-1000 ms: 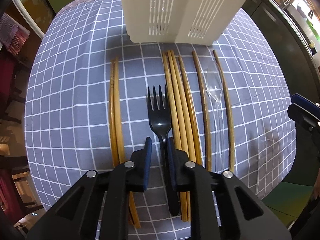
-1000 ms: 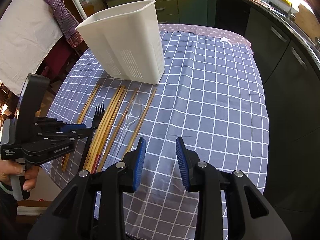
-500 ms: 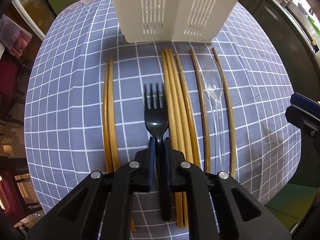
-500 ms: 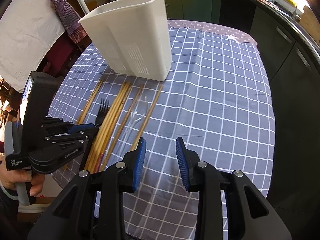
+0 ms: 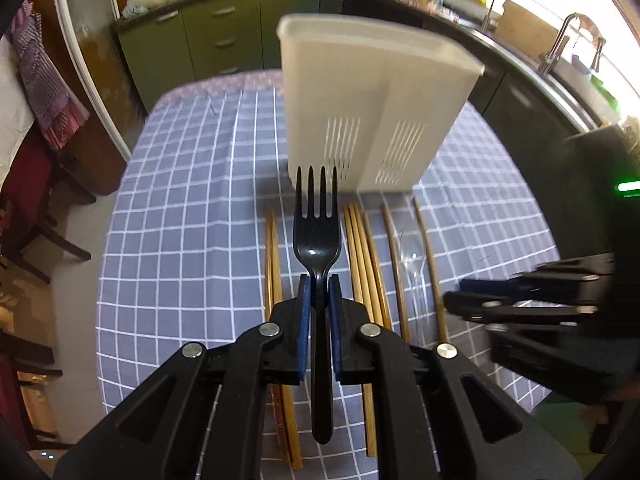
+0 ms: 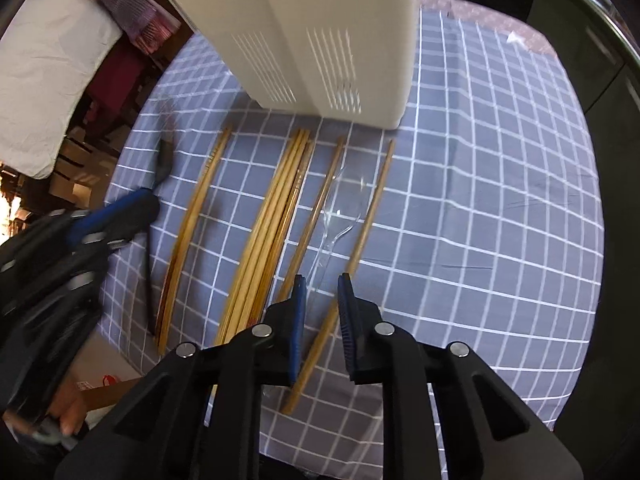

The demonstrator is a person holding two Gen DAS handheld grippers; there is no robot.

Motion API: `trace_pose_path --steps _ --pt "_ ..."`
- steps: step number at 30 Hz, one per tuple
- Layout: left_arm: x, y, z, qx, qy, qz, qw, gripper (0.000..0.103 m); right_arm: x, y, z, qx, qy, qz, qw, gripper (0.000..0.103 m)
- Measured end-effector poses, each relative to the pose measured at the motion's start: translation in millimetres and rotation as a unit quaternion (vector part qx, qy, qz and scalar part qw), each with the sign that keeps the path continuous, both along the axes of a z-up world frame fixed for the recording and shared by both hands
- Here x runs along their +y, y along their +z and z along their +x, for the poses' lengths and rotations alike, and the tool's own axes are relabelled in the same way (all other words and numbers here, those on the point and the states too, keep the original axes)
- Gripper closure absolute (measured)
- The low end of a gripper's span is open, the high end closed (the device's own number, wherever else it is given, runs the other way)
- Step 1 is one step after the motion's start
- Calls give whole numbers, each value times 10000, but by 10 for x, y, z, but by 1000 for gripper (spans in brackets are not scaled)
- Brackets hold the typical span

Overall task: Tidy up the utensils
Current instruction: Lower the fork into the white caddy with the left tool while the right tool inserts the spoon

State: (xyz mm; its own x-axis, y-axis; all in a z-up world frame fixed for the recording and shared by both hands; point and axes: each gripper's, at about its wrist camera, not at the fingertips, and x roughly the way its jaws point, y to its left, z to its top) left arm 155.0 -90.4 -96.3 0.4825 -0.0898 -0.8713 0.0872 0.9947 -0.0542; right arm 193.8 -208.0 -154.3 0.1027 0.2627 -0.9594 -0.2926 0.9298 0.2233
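Observation:
My left gripper [image 5: 318, 280] is shut on the neck of a black plastic fork [image 5: 316, 236] and holds it above the cloth, tines toward the white slotted utensil holder [image 5: 372, 108]. Several wooden chopsticks [image 5: 362, 256] and a clear plastic spoon [image 5: 412, 256] lie on the checked cloth in front of the holder. My right gripper [image 6: 322, 280] hangs low over the near ends of the clear spoon [image 6: 344, 208] and the rightmost chopstick [image 6: 368, 220]. Its jaws are closing, both items run under the gap, and no pad presses on them.
The grey checked tablecloth [image 6: 480, 200] covers a rounded table whose near edge falls away just under my grippers. A bundle of chopsticks [image 6: 276, 216] and a separate pair [image 6: 196, 216] lie left of the spoon. Dark kitchen cabinets [image 5: 224, 36] stand behind the table.
My left gripper shut on the fork and lifted it off the cloth, tilting up toward the holder. My right gripper swung left and down over the spoon and chopstick, and its jaws narrowed.

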Motion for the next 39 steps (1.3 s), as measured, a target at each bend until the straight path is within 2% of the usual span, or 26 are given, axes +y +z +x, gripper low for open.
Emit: trace_pose_path --steps 12,19,24,30,35,39 --pt "326 163 -156 -398 -79 -188 9990 94 167 -310 232 316 -538 -355 9974 87" --pt "366 257 -156 -557 -148 -245 9980 94 233 -373 224 123 -598 -455 9971 93" --pt "369 457 -129 -736 -243 -312 9965 94 40 -300 157 58 -726 292 9969 93" --pt "334 1072 -10 -1399 -340 -566 9880 94 -260 139 -125 -608 -691 1166 9889 93" --pt "208 1528 269 -2247 -341 -736 9711 94 -556 369 -301 -974 -702 1683 9784 93" --pt "90 1584 634 -2828 -358 -790 9552 94 -741 465 -362 -1067 -724 2056 9701 93"
